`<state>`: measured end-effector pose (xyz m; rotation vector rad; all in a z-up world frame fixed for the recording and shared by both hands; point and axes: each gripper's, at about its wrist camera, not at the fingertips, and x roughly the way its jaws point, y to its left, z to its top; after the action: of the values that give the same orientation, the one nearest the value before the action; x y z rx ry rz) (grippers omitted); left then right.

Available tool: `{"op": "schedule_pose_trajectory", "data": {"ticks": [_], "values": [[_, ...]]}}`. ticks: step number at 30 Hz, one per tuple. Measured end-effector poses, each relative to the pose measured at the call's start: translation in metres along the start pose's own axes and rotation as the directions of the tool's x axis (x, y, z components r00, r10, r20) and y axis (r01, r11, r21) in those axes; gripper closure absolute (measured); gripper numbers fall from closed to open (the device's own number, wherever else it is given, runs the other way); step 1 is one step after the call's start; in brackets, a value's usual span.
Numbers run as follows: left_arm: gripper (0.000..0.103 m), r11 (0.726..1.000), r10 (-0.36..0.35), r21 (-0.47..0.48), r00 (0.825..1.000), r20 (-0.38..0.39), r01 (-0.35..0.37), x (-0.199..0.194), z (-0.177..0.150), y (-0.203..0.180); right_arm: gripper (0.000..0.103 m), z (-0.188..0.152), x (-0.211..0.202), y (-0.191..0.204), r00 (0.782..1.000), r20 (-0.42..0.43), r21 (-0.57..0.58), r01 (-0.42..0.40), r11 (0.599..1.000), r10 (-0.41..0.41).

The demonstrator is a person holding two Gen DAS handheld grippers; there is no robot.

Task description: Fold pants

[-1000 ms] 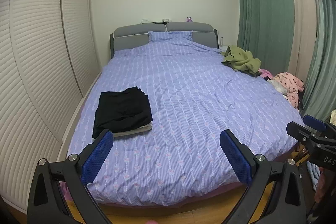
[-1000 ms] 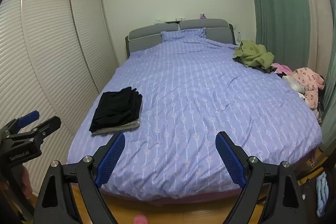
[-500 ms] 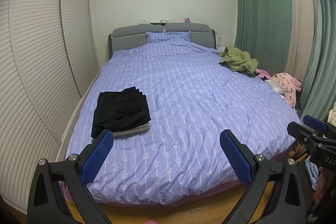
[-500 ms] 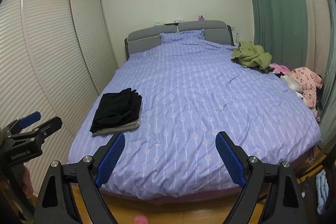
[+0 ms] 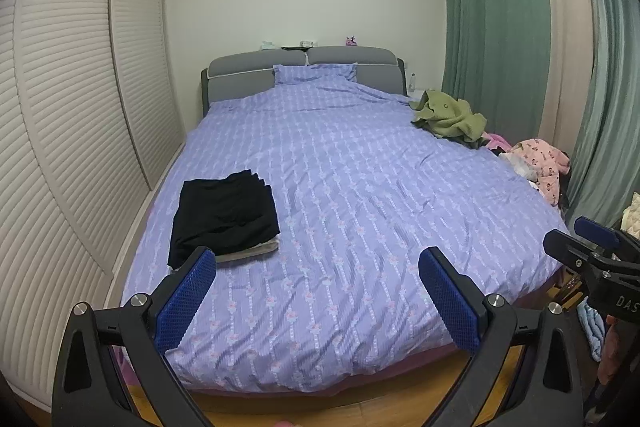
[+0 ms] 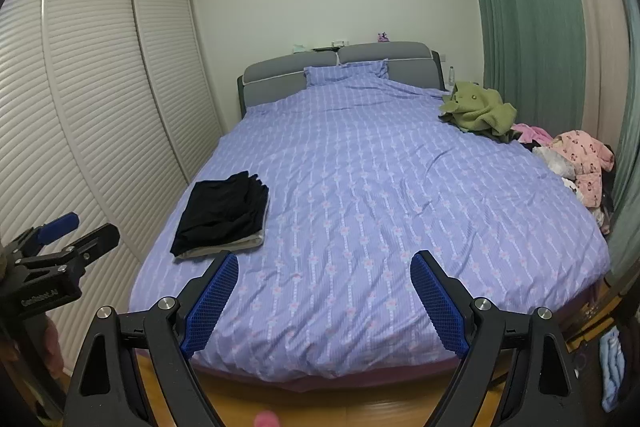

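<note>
Flat-folded black pants (image 5: 224,213), rumpled duvet (image 5: 360,219)

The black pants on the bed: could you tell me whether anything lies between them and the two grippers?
Nothing visible does. The black pants lie folded on a grey garment near the bed's left edge; only bare bedspread separates them from the open left gripper and right gripper.

left, right wrist: off foot of bed (image 5: 340,187) | facing headboard (image 6: 340,61) | share bed
</note>
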<state>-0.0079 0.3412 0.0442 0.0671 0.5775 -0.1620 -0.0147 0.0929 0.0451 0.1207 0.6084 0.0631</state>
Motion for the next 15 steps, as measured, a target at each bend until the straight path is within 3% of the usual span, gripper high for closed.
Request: {"op": "schedule_pose_trajectory", "data": {"ticks": [15], "values": [[0.000, 1.000, 0.008, 0.011, 1.000, 0.007, -0.009, -0.0001, 0.0021, -0.0051, 0.014, 0.0038, -0.0026, -0.0024, 1.000, 0.002, -0.006, 0.003, 1.000, -0.003]]}}
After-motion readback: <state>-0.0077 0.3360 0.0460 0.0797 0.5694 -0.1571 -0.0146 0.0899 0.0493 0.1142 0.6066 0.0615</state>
